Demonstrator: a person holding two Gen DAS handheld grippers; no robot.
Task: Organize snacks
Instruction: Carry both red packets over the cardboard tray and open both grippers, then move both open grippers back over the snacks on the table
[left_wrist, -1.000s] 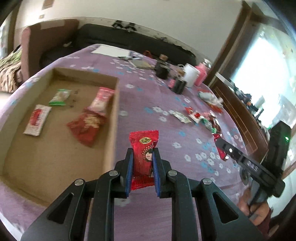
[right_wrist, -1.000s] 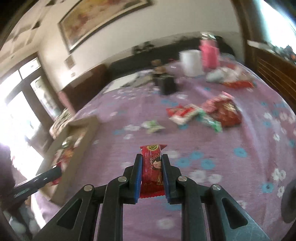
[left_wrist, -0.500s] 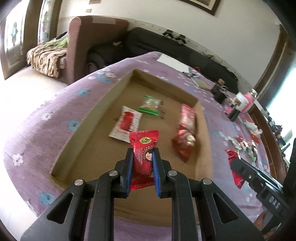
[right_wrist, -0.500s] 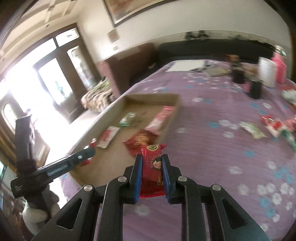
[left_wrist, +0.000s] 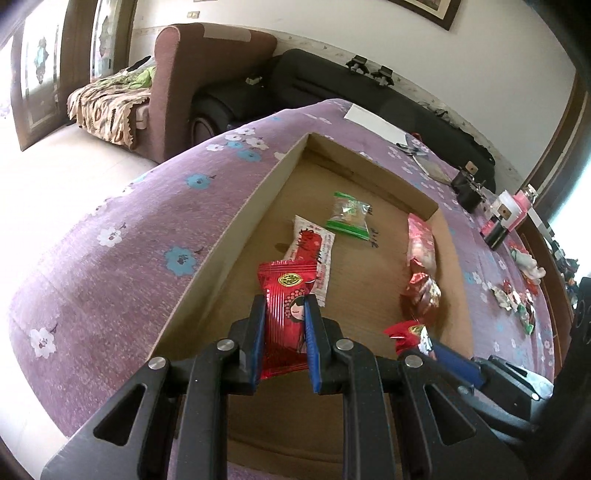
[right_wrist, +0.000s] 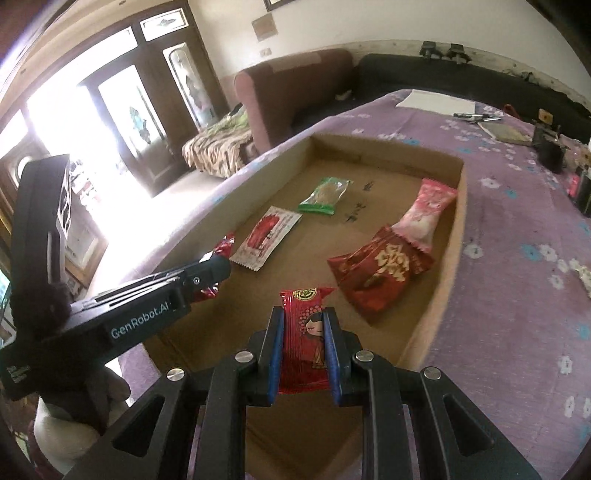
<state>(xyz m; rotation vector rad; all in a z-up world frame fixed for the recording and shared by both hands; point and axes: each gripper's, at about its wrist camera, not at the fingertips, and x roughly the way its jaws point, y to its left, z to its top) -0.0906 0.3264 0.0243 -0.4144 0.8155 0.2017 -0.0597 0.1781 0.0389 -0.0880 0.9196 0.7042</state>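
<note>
Purple floral tablecloth (left_wrist: 110, 229) carried a cardboard tray (left_wrist: 236, 221) holding four snacks, both grippers (left_wrist: 284, 332) (right_wrist: 304, 349) clamped on red packets (left_wrist: 286, 295) (right_wrist: 306, 325) above it, more loose snacks (left_wrist: 517, 299) far right.

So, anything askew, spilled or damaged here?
Nothing damaged or spilled. In the cardboard tray, the pink packet overlaps the red bag, and all lie at mixed angles. Both the left gripper and the right gripper hold matching red snacks.

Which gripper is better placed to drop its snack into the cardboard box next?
Probably the left gripper: its red packet hangs well inside the cardboard box. The right gripper holds its red packet nearer the box's near edge.
</note>
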